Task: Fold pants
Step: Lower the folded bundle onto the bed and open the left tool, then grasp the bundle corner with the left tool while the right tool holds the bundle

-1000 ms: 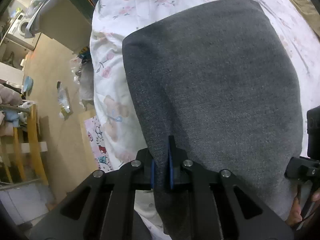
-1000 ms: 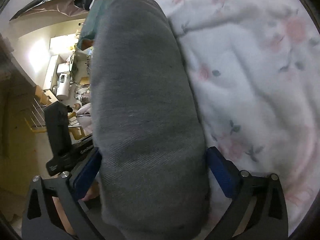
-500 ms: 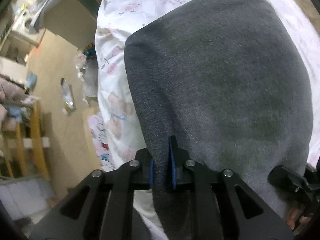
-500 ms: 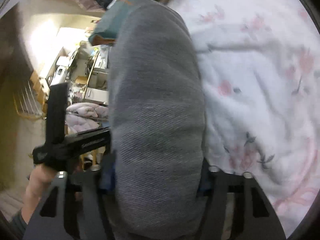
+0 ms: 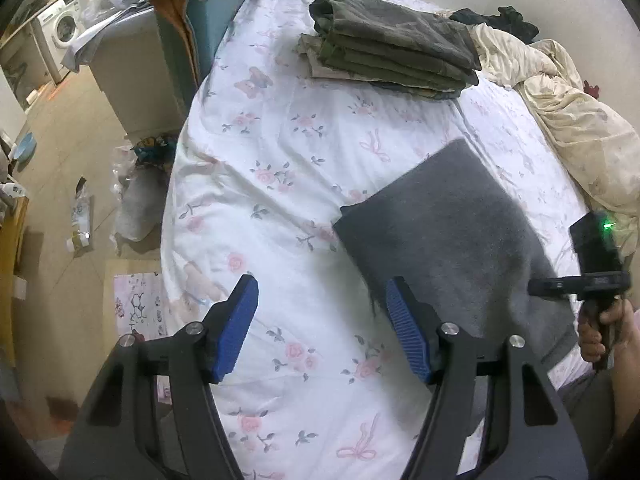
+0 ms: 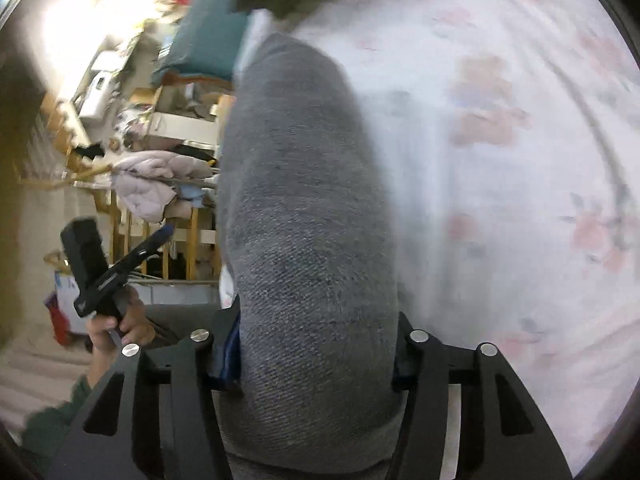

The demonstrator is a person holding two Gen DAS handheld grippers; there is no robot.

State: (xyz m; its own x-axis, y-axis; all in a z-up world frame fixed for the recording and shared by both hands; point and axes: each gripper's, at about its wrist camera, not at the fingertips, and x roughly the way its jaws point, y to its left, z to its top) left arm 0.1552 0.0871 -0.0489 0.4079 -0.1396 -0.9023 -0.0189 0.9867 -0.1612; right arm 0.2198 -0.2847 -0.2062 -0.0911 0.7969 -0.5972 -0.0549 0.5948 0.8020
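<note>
The folded grey pants point(image 5: 448, 232) hang a little above the floral bed sheet point(image 5: 280, 152), and the bundle point(image 6: 304, 240) fills the middle of the right wrist view. My right gripper point(image 6: 316, 348) holds it at the near end. Its jaws are easing open a little, but the pads still press on both sides. In the left wrist view my left gripper point(image 5: 322, 284) hovers above the sheet, just left of the pants. Its jaws are opening and nothing is between the blue pads point(image 5: 240, 320). A hand point(image 6: 120, 324) holds the left gripper.
A stack of folded olive pants point(image 5: 392, 56) lies at the far end of the bed. A crumpled cream blanket point(image 5: 560, 96) lies at the right. The bed's left edge drops to a littered floor point(image 5: 72, 184), with a teal headboard point(image 5: 208, 24) beyond.
My left gripper let go of the pants' edge, opened wide and rose. My right gripper closed on the folded bundle and carried it sideways across the bed.
</note>
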